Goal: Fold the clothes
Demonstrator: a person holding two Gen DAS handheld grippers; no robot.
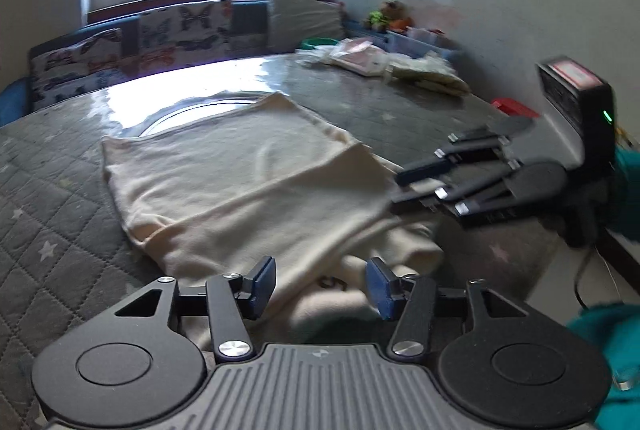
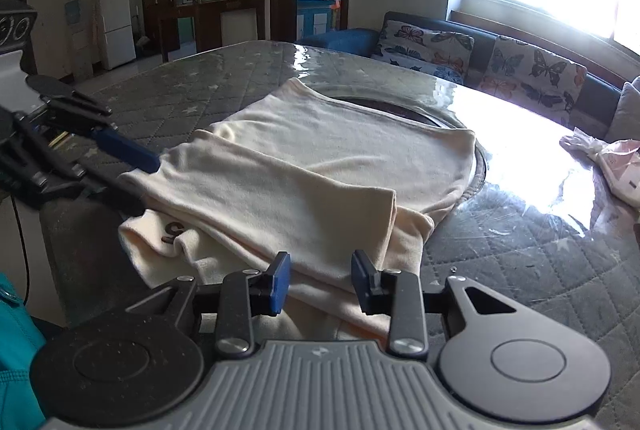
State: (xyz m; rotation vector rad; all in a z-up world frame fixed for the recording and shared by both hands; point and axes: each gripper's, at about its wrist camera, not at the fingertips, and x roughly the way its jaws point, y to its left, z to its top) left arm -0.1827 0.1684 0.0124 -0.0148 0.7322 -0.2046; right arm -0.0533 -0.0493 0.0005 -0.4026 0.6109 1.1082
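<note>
A cream garment (image 1: pixel 248 186) lies partly folded on the quilted grey table (image 1: pixel 52 214), with a folded-over panel on top and a bunched end with a brown print near the table edge (image 2: pixel 176 230). My left gripper (image 1: pixel 320 286) is open, its blue pads just over the bunched near end of the cloth. My right gripper (image 2: pixel 320 282) is open, its pads just over the garment's near edge (image 2: pixel 320 198). In the left wrist view the right gripper (image 1: pixel 404 186) reaches the garment's right edge. In the right wrist view the left gripper (image 2: pixel 140 166) reaches the garment's left edge.
A clear plastic sheet covers the table (image 2: pixel 520 190), with a round recess (image 1: pixel 192 114) beyond the garment. More folded cloths and bags (image 1: pixel 384 62) lie at the far corner. A butterfly-print sofa (image 2: pixel 520 66) stands behind under the window. A wall is at the right.
</note>
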